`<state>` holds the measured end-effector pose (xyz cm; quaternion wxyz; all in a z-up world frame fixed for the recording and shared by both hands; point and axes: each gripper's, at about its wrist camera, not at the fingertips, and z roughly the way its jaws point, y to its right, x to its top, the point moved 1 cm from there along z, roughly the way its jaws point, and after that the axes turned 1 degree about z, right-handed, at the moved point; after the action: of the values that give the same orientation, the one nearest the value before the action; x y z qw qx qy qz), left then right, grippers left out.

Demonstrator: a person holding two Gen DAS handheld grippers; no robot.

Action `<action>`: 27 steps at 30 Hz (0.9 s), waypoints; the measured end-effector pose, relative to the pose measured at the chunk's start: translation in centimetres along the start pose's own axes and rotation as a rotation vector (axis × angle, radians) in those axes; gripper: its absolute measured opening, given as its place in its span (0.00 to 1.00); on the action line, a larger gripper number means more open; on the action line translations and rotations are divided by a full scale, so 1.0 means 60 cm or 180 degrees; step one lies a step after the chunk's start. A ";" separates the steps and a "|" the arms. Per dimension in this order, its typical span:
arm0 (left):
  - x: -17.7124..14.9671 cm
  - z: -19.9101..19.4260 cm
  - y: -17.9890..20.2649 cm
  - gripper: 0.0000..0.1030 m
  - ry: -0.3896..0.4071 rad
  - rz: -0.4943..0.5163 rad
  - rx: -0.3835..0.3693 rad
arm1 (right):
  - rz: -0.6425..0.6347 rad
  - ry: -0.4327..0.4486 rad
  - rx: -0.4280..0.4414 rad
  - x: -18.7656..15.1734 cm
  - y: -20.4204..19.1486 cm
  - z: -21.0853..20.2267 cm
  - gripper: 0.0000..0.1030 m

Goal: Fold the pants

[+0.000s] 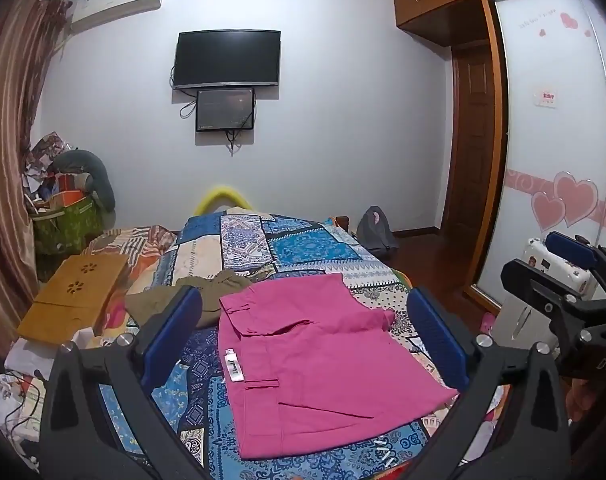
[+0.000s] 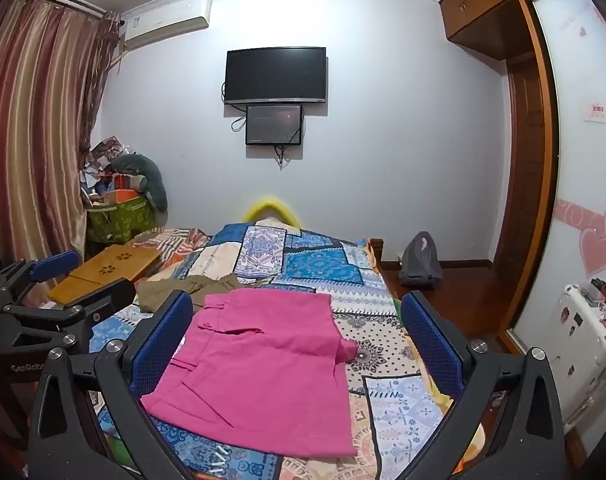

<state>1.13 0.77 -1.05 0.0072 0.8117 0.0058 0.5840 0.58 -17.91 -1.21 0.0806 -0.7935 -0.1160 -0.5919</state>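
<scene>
Both grippers, left and right, fingers spread, empty; one pink pants, one olive garment

Home bedroom: bed, wardrobe, wall television.

One pink pants, one olive garment, two screens

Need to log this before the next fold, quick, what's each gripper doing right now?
Left gripper: open, holding nothing, above the pink pants.
Right gripper: open, holding nothing, also above the pants.
</scene>
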 end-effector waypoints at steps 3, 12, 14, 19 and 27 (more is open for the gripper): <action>0.000 0.002 0.002 1.00 -0.0004 0.0004 0.0004 | 0.0011 0.0003 0.0018 0.000 0.003 -0.002 1.00; -0.002 0.003 -0.003 1.00 -0.0012 -0.0010 0.0025 | 0.0022 0.0005 0.0059 0.005 -0.001 -0.004 1.00; -0.004 0.003 -0.005 1.00 -0.0013 -0.0029 0.0033 | 0.0030 0.0012 0.0071 0.005 0.001 -0.004 1.00; -0.001 -0.001 -0.010 1.00 0.0002 -0.0074 0.0040 | 0.0033 0.0027 0.0063 0.008 -0.002 -0.004 1.00; 0.001 -0.002 -0.017 1.00 0.0028 -0.0116 0.0079 | 0.0019 0.0052 0.0074 0.009 -0.001 -0.006 1.00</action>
<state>1.04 1.80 -0.96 0.0077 0.8089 0.0278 0.5872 0.39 -17.89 -0.60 0.0926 -0.7879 -0.1199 -0.5968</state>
